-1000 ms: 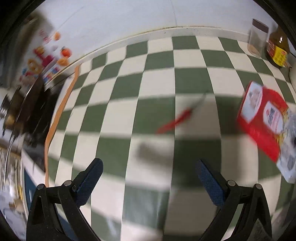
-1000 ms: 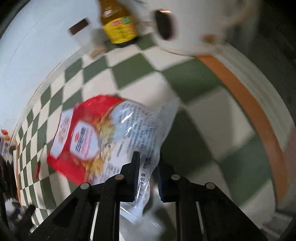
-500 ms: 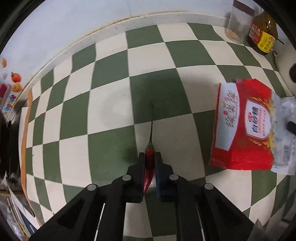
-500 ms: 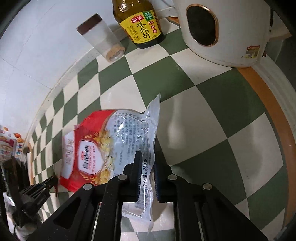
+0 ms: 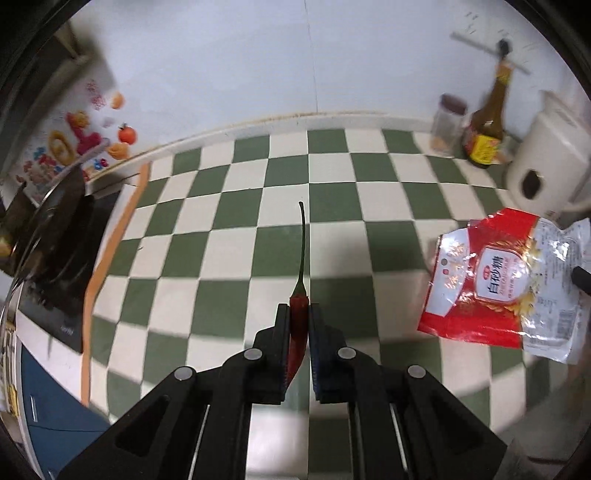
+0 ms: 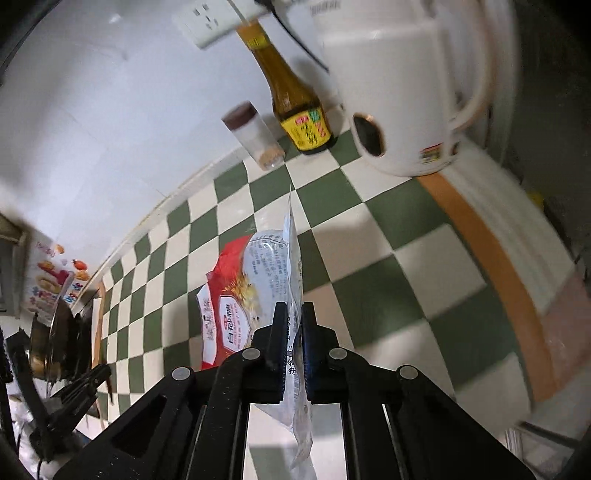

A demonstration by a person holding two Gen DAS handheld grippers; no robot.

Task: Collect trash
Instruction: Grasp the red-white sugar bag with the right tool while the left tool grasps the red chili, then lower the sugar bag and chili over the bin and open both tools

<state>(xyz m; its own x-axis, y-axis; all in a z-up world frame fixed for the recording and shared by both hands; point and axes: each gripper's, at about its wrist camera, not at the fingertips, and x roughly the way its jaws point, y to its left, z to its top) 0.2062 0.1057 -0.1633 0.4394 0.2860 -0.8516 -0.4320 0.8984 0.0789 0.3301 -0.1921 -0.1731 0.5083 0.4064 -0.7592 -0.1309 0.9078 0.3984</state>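
Note:
A red chili pepper (image 5: 298, 299) with a long green stem is clamped between the fingers of my left gripper (image 5: 298, 314), which is shut on it and holds it above the green-and-cream checkered counter (image 5: 236, 214). A red and clear sugar bag (image 5: 498, 280) hangs crumpled at the right. In the right wrist view the bag (image 6: 258, 280) dangles below my right gripper (image 6: 294, 314). Its jaws are closing, and the pads press on the bag's clear edge.
A white kettle (image 6: 406, 92), a brown sauce bottle (image 6: 295, 107) and a clear jar with a brown lid (image 6: 255, 140) stand at the back wall. A dark pan on a stove (image 5: 55, 229) sits at the left, beyond an orange strip (image 5: 110, 240). A wall socket (image 6: 210, 22) is above.
My left gripper shut on the chili and lifted it off the counter. My right gripper rose with the bag, which now hangs crumpled instead of lying flat.

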